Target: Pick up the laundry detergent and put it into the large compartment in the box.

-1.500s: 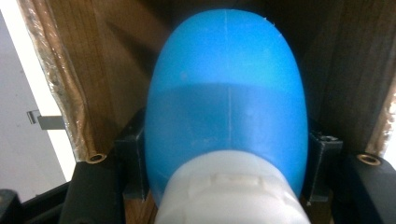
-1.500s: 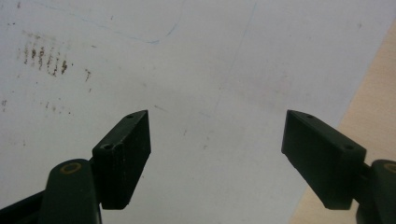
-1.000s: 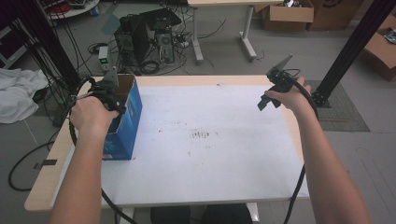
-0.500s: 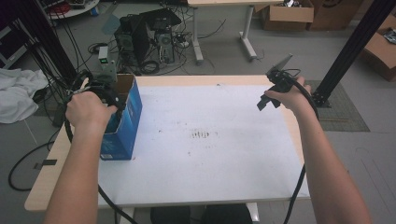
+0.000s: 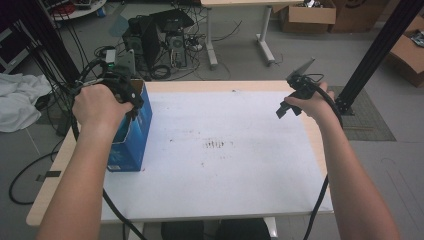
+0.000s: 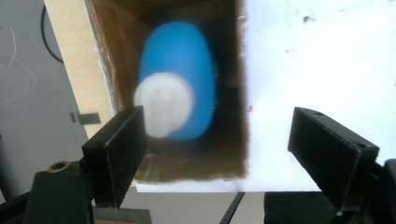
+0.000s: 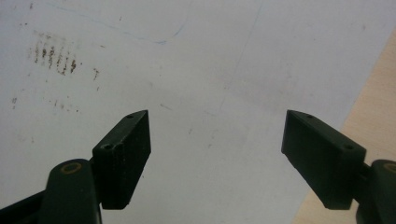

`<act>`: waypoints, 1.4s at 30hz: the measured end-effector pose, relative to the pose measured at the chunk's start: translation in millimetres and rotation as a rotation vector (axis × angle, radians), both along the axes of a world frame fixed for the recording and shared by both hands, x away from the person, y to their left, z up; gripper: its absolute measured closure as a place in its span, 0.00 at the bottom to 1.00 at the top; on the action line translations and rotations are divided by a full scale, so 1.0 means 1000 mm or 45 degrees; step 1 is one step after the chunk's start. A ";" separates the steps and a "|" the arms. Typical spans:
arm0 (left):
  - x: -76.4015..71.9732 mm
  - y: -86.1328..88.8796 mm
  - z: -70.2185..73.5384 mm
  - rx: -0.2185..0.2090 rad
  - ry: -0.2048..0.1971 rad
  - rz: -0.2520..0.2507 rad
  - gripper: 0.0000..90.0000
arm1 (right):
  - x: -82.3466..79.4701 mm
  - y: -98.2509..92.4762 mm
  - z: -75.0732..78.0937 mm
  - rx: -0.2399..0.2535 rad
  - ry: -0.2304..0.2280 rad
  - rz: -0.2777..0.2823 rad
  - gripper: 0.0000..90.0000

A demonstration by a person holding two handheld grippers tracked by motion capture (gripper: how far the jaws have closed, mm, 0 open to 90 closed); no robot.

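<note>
Blue box (image 5: 131, 137), brown inside, blue bottle (image 6: 182, 79) with white cap (image 6: 163, 103), white table (image 5: 225, 175)

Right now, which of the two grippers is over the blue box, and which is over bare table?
The left gripper is above the open blue box; the right gripper is open over the white table sheet.

From where I sit I can read no text anywhere; the blue box (image 5: 131, 137) on the bench (image 5: 225, 170) carries pale printing low on its side in the high view, but it is too small and blurred for me to make out a word or a brand. The dark rows of marks (image 5: 216, 145) on the white sheet look like smudges rather than writing; I see no label or number on them.
</note>
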State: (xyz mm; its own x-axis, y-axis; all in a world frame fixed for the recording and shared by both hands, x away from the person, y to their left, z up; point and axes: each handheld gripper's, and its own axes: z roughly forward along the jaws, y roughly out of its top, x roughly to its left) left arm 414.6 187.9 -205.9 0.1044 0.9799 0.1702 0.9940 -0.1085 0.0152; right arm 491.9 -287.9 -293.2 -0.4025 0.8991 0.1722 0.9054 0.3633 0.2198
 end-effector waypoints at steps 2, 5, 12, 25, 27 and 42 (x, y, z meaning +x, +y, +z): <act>-0.002 -0.006 0.006 0.000 -0.013 -0.025 0.21 | 0.000 0.000 0.000 0.003 -0.001 -0.002 0.27; -0.004 -0.016 0.011 0.009 -0.020 -0.067 0.20 | -0.001 0.000 0.000 0.006 0.002 -0.003 0.27; -0.008 -0.047 0.016 0.026 -0.041 -0.200 0.17 | -0.002 0.001 0.001 0.001 0.006 -0.006 0.27; -0.010 -0.106 0.006 -0.044 -0.051 -0.431 0.06 | -0.002 0.000 0.009 -0.009 -0.014 0.005 0.27; -0.011 -0.114 0.002 -0.052 -0.057 -0.471 0.05 | -0.003 0.000 0.010 -0.013 -0.017 0.002 0.27; -0.014 -0.154 -0.018 -0.085 -0.034 -0.617 0.00 | -0.003 0.001 0.012 -0.027 -0.014 0.003 0.27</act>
State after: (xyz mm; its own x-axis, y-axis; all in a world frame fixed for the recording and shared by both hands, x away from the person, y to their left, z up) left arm 401.1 33.6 -223.6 0.5473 0.8286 0.1174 0.8287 -0.5562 0.0627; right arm 488.5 -286.9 -281.3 -0.4062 0.9017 0.1484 0.9022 0.3699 0.2220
